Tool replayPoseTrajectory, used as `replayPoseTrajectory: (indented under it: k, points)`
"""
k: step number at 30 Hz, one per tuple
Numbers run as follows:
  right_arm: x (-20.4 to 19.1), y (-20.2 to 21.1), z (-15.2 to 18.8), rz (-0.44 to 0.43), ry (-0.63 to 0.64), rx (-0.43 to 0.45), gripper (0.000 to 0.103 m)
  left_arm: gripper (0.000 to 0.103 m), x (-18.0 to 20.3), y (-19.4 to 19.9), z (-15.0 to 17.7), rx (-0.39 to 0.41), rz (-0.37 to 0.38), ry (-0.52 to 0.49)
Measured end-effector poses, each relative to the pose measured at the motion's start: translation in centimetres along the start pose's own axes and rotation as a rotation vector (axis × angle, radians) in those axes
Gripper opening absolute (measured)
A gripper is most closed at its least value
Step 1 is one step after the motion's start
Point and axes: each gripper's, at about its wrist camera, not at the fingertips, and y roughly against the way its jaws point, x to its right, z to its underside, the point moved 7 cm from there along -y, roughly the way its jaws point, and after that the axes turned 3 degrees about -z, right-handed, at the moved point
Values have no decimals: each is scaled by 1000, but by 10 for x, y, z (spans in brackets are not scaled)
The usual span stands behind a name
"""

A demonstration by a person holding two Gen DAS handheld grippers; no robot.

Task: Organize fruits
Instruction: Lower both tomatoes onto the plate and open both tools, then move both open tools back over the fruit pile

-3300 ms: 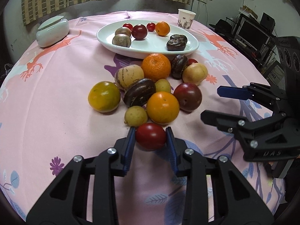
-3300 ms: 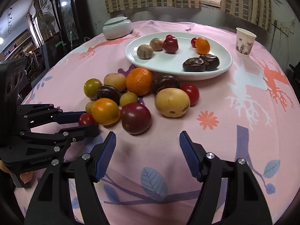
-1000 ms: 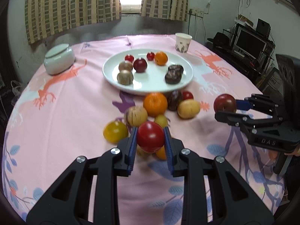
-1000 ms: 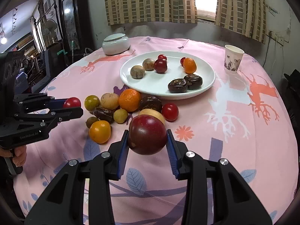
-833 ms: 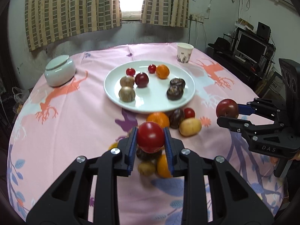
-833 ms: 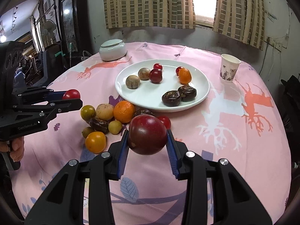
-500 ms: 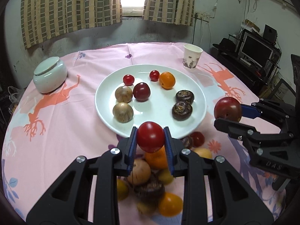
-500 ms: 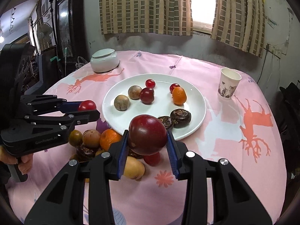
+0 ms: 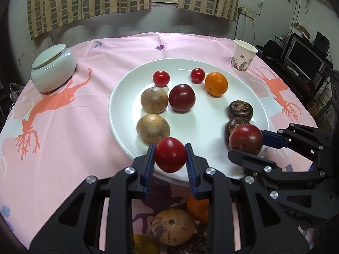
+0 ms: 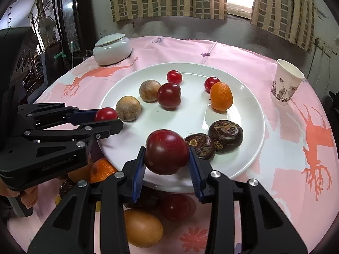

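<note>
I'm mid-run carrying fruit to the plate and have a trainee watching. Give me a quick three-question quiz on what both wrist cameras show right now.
1. True or false: the left gripper is shut on a small bright red tomato.
2. What does the right gripper hold? A) an orange tangerine B) a large dark red plum C) a paper cup
3. Fill in: the two dark brown water chestnuts lie on the ____.

Key
1. True; its blue pads clamp the tomato over the near rim of the round white plate.
2. B; the orange tangerine lies on the plate, and the white paper cup stands on the pink tablecloth.
3. Plate.
</note>
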Motion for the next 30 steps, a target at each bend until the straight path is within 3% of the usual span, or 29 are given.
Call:
replayPoseTrajectory:
  k: [3,6,14,17,20,24,30]
  points:
    - [0,0,-2,-11,-15,-3,49,34,-4,3,-3,17,-15,12]
    - [0,8,-3,-10,-26,12,49,48,-6,15,-6,45,-18,22]
    - [3,44,7,-5,-55,51,49,56,-11,50,2,83,-20,22]
    - [4,56,14,6,-67,57,49,69,-12,61,10,94,-25,34]
    - [6,68,23,14,-85,63,50,70,-11,70,21,102,-31,28]
    - [7,85,33,33,-113,90,61,74,-12,79,35,101,-37,25]
    - [3,102,50,22,-146,117,61,77,-22,86,55,85,-36,66]
